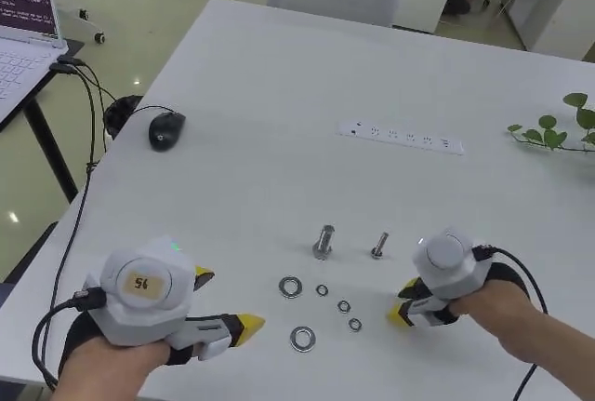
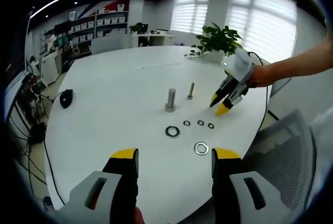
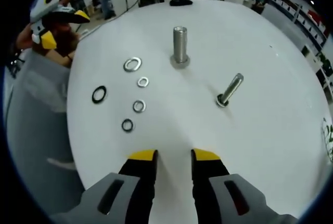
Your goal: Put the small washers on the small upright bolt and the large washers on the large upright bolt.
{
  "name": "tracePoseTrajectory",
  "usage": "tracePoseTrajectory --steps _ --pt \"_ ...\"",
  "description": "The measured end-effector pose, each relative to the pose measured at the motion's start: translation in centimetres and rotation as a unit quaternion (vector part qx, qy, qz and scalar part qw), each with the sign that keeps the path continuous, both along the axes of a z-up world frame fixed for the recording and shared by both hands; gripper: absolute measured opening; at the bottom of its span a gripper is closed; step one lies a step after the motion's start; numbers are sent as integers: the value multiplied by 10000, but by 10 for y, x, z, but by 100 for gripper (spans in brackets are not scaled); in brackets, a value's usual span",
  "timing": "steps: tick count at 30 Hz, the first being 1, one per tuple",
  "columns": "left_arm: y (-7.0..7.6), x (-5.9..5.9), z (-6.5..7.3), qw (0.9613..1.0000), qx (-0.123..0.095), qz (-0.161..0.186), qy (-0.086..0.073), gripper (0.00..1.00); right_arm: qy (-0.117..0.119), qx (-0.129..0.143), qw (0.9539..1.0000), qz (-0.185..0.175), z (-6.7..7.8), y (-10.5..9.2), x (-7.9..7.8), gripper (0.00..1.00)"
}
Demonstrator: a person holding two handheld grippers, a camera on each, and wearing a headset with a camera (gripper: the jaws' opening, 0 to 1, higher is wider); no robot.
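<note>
Head view: nothing threaded yet; washers (image 1: 290,287) lie at six o'clock from large bolt (image 1: 323,242) and small bolt (image 1: 379,246); left gripper (image 1: 234,300) and right gripper (image 1: 400,303) gape empty.

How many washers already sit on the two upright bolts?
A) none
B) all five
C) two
A: the large bolt and the small bolt both stand bare, while two large washers and three small washers lie flat on the table near them.
</note>
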State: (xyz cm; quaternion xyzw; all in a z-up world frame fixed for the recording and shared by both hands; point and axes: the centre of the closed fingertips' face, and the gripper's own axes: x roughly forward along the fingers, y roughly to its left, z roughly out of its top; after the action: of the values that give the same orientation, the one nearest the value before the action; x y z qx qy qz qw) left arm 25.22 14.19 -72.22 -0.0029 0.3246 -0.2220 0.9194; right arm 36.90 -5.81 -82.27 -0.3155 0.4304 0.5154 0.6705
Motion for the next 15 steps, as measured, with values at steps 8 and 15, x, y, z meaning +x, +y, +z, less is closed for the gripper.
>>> tracePoseTrajectory --steps 8,15 --pt "-1 -1 -1 10000 0 -15 -7 56 4 52 9994 332 1 12 -13 26" --pt "-2 1 1 10000 -9 -12 -35 56 12 241 9962 836 7 33 -33 26"
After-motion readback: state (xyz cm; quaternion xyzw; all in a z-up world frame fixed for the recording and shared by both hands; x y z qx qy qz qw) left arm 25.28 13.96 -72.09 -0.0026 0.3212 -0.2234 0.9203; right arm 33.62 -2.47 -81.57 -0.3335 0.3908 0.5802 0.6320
